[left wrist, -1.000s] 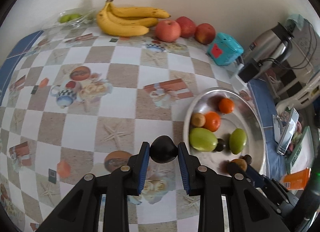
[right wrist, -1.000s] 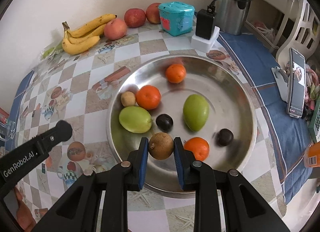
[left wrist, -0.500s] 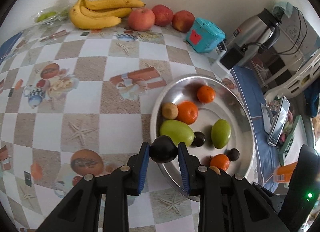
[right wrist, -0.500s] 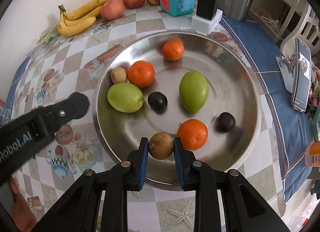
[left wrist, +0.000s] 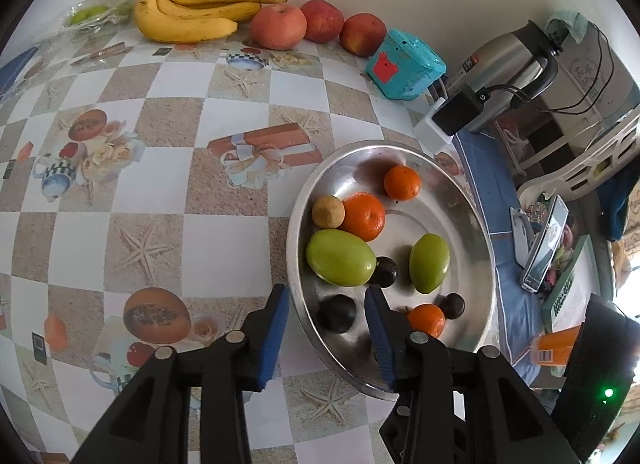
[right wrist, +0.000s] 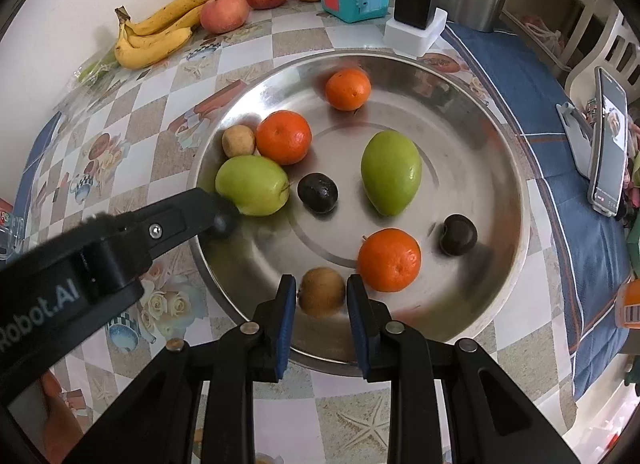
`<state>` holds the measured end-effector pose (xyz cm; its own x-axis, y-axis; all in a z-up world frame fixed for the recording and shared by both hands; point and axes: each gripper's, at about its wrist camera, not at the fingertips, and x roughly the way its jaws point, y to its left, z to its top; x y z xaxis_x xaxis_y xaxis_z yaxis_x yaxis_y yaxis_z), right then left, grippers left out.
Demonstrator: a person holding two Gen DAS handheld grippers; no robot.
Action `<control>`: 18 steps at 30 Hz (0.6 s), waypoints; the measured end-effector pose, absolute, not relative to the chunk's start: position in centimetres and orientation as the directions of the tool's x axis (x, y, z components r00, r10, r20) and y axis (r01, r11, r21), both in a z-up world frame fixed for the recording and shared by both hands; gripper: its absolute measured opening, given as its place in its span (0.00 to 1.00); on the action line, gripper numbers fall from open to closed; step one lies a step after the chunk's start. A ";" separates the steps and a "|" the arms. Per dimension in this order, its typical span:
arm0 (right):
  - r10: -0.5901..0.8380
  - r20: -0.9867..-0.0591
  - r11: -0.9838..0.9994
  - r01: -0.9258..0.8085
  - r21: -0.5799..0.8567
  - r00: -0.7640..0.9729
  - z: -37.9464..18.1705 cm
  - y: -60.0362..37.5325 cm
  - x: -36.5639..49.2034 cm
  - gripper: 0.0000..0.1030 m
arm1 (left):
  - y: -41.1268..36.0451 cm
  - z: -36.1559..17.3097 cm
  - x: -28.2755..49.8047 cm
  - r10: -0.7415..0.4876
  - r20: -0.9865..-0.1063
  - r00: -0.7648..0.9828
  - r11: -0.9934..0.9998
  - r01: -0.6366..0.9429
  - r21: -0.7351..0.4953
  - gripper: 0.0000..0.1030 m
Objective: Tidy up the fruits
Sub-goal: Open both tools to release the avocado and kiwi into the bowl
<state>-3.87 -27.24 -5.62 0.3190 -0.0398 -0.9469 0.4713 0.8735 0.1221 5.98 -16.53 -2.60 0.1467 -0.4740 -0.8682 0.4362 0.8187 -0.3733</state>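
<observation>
Released since the earlier frame, the dark fruit (left wrist: pixel 336 313) lies in the steel tray (left wrist: pixel 472 224) between the left claw's (left wrist: pixel 326 306) just-opened jaws, untouched. Right claw (right wrist: pixel 321 291) grips a brown fruit (right wrist: pixel 322 290) above the tray's near rim.

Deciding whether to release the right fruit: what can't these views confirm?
- Left wrist view: left gripper jaws have just been opening around the dark fruit; its contact with the tray is hidden beneath it.
- Right wrist view: right gripper holds the brown fruit; its underside is hidden.
- Bagged green fruit: blurred, too small.
</observation>
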 end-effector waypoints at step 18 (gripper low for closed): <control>-0.063 -0.935 0.872 0.475 0.118 0.348 -5.1 -27.3 -3.6 0.73 | -11.2 -4.5 9.0 -0.166 -0.938 0.303 0.962 0.259 -0.086 0.86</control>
